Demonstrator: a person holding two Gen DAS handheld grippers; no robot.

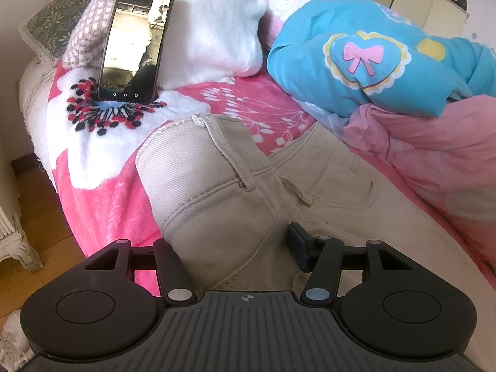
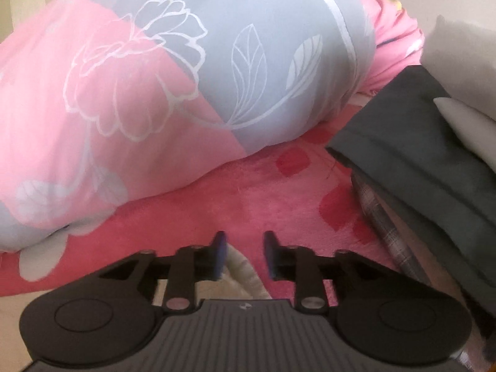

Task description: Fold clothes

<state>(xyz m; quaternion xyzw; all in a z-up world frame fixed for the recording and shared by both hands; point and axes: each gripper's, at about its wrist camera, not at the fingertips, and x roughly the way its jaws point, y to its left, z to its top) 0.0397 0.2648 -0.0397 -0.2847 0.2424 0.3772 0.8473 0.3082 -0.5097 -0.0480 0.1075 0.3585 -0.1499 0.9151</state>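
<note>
Beige trousers lie on a pink flowered blanket on the bed, waistband toward the left. My left gripper is open wide just above the trousers; its right fingertip shows, the left one is hidden behind the cloth. In the right wrist view my right gripper is open with a narrow gap, low over the pink blanket, with a beige cloth edge just under the fingers. I cannot tell if it touches the cloth.
A phone leans on a white pillow. A blue quilt and pink bedding lie at the right. A pink-and-grey duvet fills the back; folded dark clothes stack at the right. The bed edge and floor are at the left.
</note>
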